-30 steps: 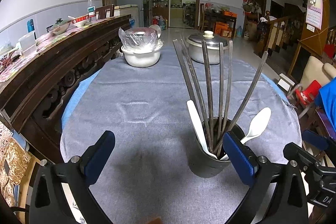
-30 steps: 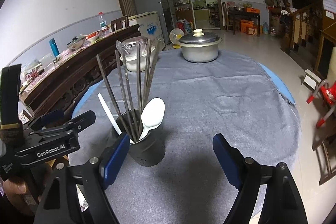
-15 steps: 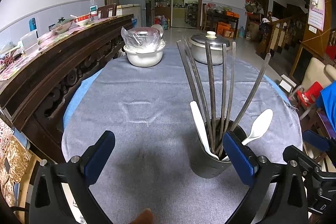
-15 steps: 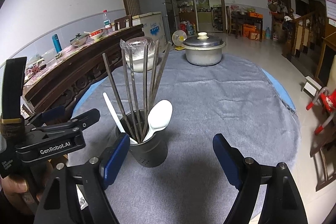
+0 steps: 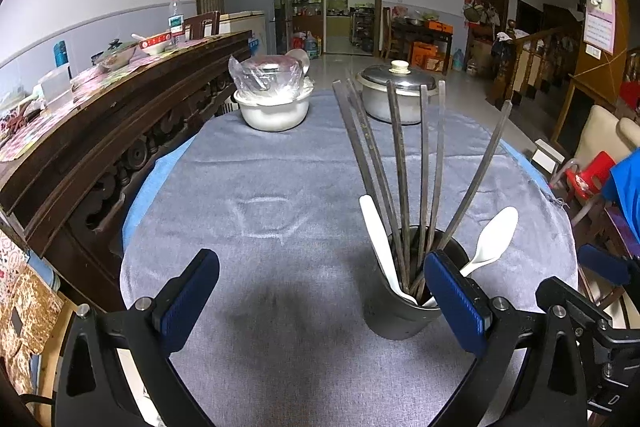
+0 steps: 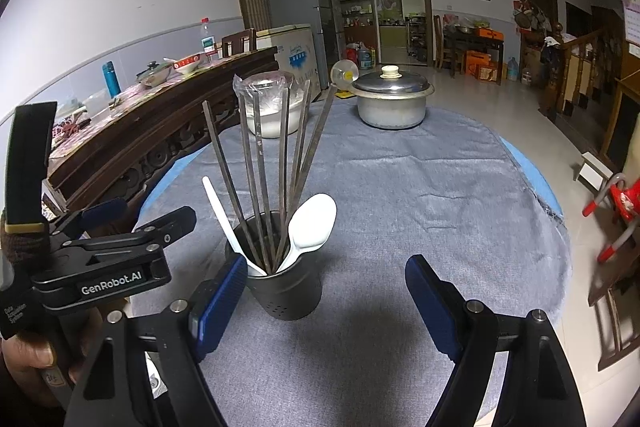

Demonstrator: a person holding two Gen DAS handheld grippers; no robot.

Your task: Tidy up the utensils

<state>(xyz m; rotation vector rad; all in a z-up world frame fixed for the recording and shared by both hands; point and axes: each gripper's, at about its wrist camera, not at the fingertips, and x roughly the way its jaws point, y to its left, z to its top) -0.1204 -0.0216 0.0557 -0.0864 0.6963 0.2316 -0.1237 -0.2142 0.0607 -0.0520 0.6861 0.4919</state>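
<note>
A dark utensil cup (image 5: pixel 394 311) (image 6: pixel 286 291) stands on the grey cloth near the table's front edge. In it are several long metal chopsticks (image 5: pixel 400 163) (image 6: pixel 256 171) fanned upward and two white plastic spoons (image 5: pixel 490 241) (image 6: pixel 312 227). My left gripper (image 5: pixel 320 307) is open, nothing between its blue pads; the cup stands just behind its right finger (image 5: pixel 454 301). My right gripper (image 6: pixel 326 311) is open too, the cup just behind its left finger (image 6: pixel 218 305). The left gripper's body (image 6: pixel 108 263), held in a hand, shows at the left of the right wrist view.
A white bowl covered with plastic wrap (image 5: pixel 274 99) (image 6: pixel 270 107) and a lidded metal pot (image 5: pixel 394 95) (image 6: pixel 392 101) stand at the table's far end. A dark carved wooden sideboard (image 5: pixel 120 115) runs along the left. A red stool (image 5: pixel 588 175) and chairs stand at the right.
Both views have tilted up slightly, so the cup and utensils sit a little lower in frame. Both grippers stay open and nothing on the table has moved.
</note>
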